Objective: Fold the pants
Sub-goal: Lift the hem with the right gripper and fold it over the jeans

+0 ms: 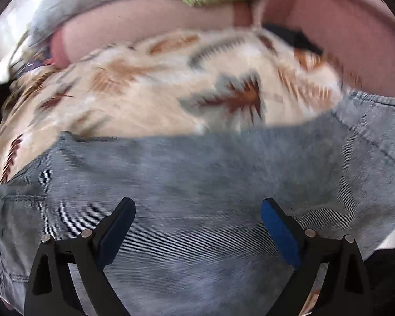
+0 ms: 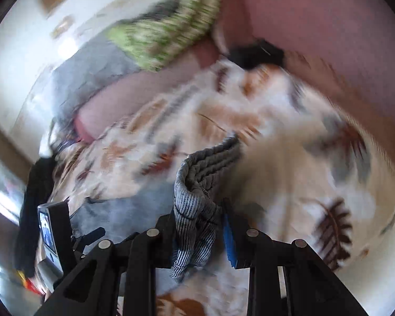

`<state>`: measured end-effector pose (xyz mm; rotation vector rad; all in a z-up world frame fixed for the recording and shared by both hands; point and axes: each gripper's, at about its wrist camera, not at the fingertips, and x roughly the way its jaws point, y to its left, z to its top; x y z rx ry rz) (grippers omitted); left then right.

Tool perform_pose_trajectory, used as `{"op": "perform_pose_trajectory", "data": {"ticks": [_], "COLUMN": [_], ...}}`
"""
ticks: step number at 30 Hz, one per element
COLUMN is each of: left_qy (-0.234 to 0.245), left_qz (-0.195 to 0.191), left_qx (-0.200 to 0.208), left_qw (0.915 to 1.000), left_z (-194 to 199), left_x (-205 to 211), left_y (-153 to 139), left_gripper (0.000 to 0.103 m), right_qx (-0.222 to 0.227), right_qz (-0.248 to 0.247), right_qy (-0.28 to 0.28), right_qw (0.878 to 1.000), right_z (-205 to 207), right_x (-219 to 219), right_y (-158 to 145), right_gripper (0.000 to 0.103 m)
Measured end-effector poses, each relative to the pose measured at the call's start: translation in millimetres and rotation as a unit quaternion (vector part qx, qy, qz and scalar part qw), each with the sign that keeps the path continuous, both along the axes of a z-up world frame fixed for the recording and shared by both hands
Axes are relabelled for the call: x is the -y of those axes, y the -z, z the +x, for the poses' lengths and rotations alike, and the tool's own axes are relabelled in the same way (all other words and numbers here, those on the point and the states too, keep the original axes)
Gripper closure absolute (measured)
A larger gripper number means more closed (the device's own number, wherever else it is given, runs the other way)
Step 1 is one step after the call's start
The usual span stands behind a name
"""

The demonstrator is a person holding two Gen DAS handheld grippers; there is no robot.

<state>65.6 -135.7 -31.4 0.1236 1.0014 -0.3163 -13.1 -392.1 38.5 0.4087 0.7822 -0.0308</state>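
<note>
Left gripper (image 1: 197, 210) gapes wide above the denim pants (image 1: 210, 173); right gripper (image 2: 200, 210) pinches a bunched pants fold between its fingers.

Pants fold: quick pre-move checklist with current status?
1. Right gripper pinching pants: ok, fabric is bunched between its fingers.
2. Left gripper free: ok, jaws wide open over the denim, nothing between them.
3. Pants flat under the left gripper: ok, that panel looks smooth on the blanket.
4. Grip holds a full edge, not a stray fold: cannot tell, the bunch hides the layers.
5. Landing spot on blanket ahead of the right gripper: ok, only blanket shows there.
6. Hems aligned: cannot tell, both views are blurred and the leg ends are out of frame.
</note>
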Motion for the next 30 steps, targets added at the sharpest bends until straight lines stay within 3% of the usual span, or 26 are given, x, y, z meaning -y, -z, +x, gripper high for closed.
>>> {"op": "perform_pose_trajectory", "data": {"ticks": [3,6,8,10,13,14,15,16,19,22,23,25,27,29,30], "left_qy": [-0.054,-0.122,-0.166,-0.199,-0.229,-0.229,-0.228,-0.222,-0.186,-0.139,-0.12,-0.096,-0.077,-0.062,-0.06], "left_qz": [-0.039,-0.06,-0.062,-0.06,-0.054,-0.057,-0.059,-0.064,-0.099,-0.134,-0.15,-0.166,-0.148,-0.054,-0.024], "left_qx": [0.027,0.046,0.056,0.063,0.06,0.058,0.056,0.057,0.058,0.049,0.043,0.031,0.009,-0.052,-0.079], "left_qw": [0.9974,0.9896,0.9826,0.9761,0.9701,0.97,0.9703,0.9712,0.9758,0.9799,0.9804,0.9809,0.9859,0.9952,0.9948], "left_z": [-7.7,-18.9,-29.1,-40.1,-48.2,-49.8,-51.2,-52.3,-49.0,-45.3,-45.1,-43.0,-40.4,-30.9,-28.5], "left_x": [-60.4,-129.8,-175.8,-209.4,-242.6,-247.2,-249.3,-248.1,-231.3,-199.6,-188.3,-165.5,-140.8,-113.1,-107.1], "left_y": [-20.8,-33.6,-38.1,-38.9,-38.3,-39.0,-40.2,-42.5,-52.7,-61.2,-63.0,-60.4,-44.1,-0.1,18.7], "left_gripper": [0.007,0.007,0.007,0.007,0.007,0.007,0.007,0.007,0.007,0.007,0.007,0.007,0.007,0.007,0.008], "right_qx": [0.034,0.049,0.04,0.005,-0.055,-0.027,-0.023,-0.026,-0.022,-0.012,-0.015,-0.061,-0.108,-0.104,-0.1], "right_qz": [-0.057,-0.098,-0.104,-0.101,-0.082,-0.084,-0.065,-0.042,0.04,0.107,0.134,0.185,0.261,0.298,0.312], "right_qy": [-0.07,-0.167,-0.216,-0.272,-0.317,-0.313,-0.322,-0.323,-0.291,-0.219,-0.2,-0.159,-0.148,-0.14,-0.139], "right_qw": [0.995,0.98,0.97,0.957,0.943,0.946,0.944,0.945,0.956,0.97,0.971,0.968,0.948,0.938,0.934], "right_z": [8.1,10.7,10.0,10.2,11.5,4.8,1.1,-0.7,-8.1,-13.5,-11.4,-2.7,3.3,3.8,5.7], "right_x": [-64.5,-149.4,-192.7,-235.6,-267.2,-266.4,-262.0,-255.4,-210.4,-158.1,-142.7,-114.5,-96.5,-82.0,-74.9], "right_y": [-24.4,-22.8,-4.2,33.8,91.0,89.6,85.1,81.7,67.4,59.8,62.8,84.9,114.6,111.9,107.4], "right_gripper": [0.074,0.074,0.074,0.071,0.054,0.052,0.041,0.037,0.035,0.03,0.028,0.023,0.023,0.024,0.024]}}
